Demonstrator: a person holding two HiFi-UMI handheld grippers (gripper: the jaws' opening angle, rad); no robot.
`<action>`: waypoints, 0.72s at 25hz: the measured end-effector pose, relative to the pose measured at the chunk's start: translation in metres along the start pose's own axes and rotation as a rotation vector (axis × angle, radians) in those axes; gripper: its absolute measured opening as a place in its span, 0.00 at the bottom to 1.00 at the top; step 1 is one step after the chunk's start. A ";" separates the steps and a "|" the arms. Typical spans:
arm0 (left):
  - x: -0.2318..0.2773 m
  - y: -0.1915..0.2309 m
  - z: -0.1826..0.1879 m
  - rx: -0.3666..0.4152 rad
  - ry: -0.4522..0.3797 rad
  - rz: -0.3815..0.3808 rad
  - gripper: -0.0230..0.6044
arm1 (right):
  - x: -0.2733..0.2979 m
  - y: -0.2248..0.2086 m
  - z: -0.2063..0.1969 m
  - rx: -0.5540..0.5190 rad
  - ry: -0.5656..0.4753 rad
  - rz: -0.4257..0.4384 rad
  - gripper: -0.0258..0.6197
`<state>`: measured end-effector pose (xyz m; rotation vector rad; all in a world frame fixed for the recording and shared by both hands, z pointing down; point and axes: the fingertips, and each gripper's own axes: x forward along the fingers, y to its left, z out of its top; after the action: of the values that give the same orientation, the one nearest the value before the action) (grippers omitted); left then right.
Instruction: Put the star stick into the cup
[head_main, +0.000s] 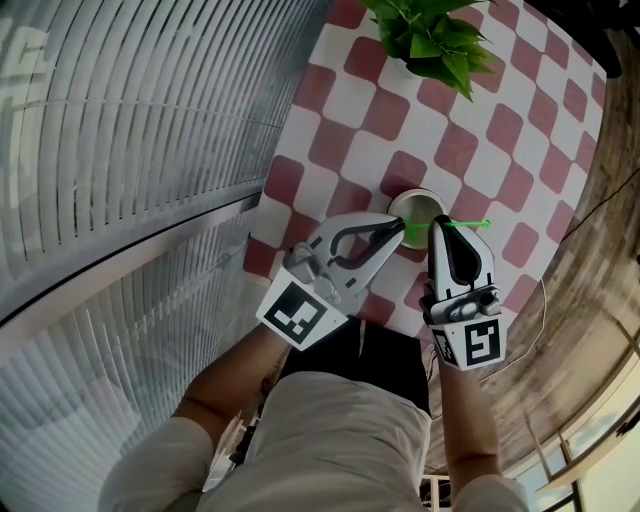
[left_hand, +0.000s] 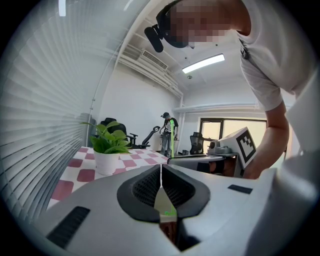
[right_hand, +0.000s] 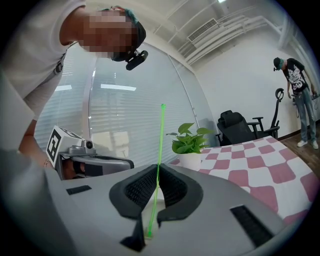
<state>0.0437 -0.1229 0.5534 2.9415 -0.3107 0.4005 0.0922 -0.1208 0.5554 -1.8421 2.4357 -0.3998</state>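
as the cup (head_main: 420, 203), at 6 o'clock from the potted plant (head_main: 430, 35), likely needed steadying, the left gripper (head_main: 402, 228) was closed on its rim at 7 o'clock. the right gripper (head_main: 437, 225) pinched the star stick (head_main: 470, 223), its end seemingly inside.

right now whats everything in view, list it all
table: one, red and white checks, in front of the person
plant: one, green in a white pot, far end of the table
cup: one, pale, near edge of the table, rim in the left gripper
stick: one, green, in the right gripper, by the cup
blinds: white, along the table's left side
chair: one, black, beyond the table
person: one, standing far back
left gripper: one, grey and black, shut on the cup
right gripper: one, grey and black, shut on the stick
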 end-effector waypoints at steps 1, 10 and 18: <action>0.000 0.000 0.000 0.001 0.000 -0.001 0.10 | 0.000 -0.001 0.000 -0.003 0.003 -0.004 0.09; 0.002 0.001 0.000 0.007 0.005 0.000 0.10 | -0.003 -0.012 -0.004 -0.017 0.024 -0.028 0.09; 0.005 0.000 -0.002 0.007 0.007 -0.004 0.10 | -0.004 -0.020 -0.008 -0.025 0.036 -0.044 0.09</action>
<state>0.0479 -0.1239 0.5567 2.9468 -0.3030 0.4119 0.1104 -0.1205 0.5677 -1.9177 2.4384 -0.4110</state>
